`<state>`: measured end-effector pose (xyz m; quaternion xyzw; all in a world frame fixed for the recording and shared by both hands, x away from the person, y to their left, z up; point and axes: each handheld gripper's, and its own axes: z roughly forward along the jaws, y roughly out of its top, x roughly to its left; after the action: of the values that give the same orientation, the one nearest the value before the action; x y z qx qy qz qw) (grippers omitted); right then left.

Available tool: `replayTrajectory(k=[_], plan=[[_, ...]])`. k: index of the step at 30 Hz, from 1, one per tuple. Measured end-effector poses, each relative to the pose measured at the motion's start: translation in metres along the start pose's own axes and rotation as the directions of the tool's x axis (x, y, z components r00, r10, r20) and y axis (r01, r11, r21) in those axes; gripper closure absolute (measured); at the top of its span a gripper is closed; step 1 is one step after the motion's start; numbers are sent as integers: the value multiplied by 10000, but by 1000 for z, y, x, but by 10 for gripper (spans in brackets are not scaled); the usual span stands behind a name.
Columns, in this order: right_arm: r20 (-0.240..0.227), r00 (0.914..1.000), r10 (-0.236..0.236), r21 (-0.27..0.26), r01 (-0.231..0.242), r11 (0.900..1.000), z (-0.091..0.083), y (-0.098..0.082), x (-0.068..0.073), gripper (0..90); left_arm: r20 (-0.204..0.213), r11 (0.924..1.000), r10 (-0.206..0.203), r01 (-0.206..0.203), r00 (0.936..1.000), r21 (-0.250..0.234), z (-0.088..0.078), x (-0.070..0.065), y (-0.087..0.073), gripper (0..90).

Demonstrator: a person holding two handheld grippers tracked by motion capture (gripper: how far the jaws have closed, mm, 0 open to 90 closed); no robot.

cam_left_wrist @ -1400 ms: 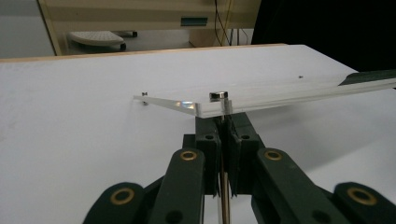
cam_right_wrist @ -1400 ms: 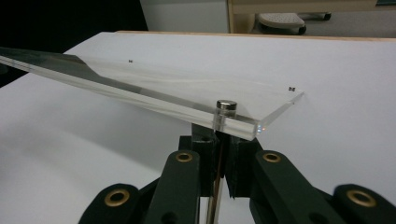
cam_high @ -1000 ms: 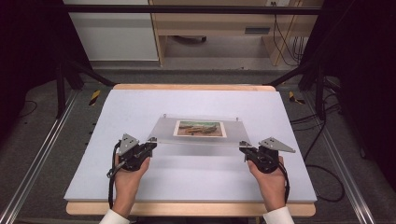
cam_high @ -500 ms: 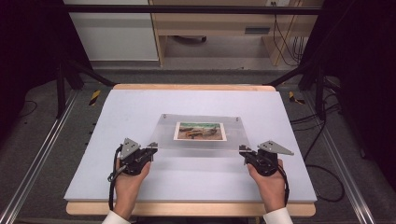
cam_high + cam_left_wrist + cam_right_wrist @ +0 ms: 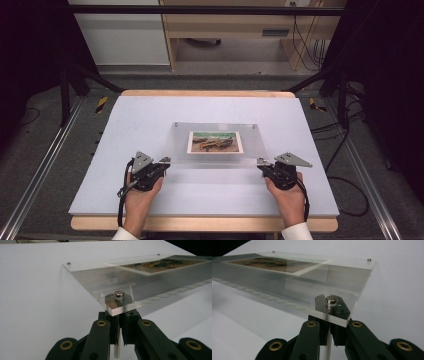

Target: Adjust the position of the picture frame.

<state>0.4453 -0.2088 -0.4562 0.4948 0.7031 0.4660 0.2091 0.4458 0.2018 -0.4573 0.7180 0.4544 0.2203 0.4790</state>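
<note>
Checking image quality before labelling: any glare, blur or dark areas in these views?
High view: surroundings dark, white table evenly lit. Left gripper view: acrylic frame shows reflections, its near corner sharp. Right gripper view: the photo farther off is soft, jaw bases slightly blurred.

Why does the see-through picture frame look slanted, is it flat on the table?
Tilted, not flat: the frame has each near corner raised on a tool, left and right.

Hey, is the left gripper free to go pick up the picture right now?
Probably not: the left gripper is shut on a corner of the clear frame, and the picture sits sealed inside it.
</note>
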Motion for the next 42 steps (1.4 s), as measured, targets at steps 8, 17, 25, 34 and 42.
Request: replayTrajectory(k=[8,17,25,34,42], plan=[[141,9999,-77,135,76,9999,2,-3,-1,847,-54,10000,5,-5,10000,85,1,-1,-4,842],[193,9998,-47,228,42,9997,4,-5,-2,846,-33,9998,18,-17,10000,205,2,-2,-6,842],[220,9998,-4,267,-2,9996,4,-5,-1,846,-51,9996,0,2,10000,265,3,-2,-6,842],[266,9996,56,571,-71,9983,6,-9,-2,839,-59,9982,7,-3,10000,607,5,-3,-11,841],[297,9995,59,797,-83,9968,8,-11,-1,837,-78,9972,50,-44,10000,743,7,-2,-12,840]])
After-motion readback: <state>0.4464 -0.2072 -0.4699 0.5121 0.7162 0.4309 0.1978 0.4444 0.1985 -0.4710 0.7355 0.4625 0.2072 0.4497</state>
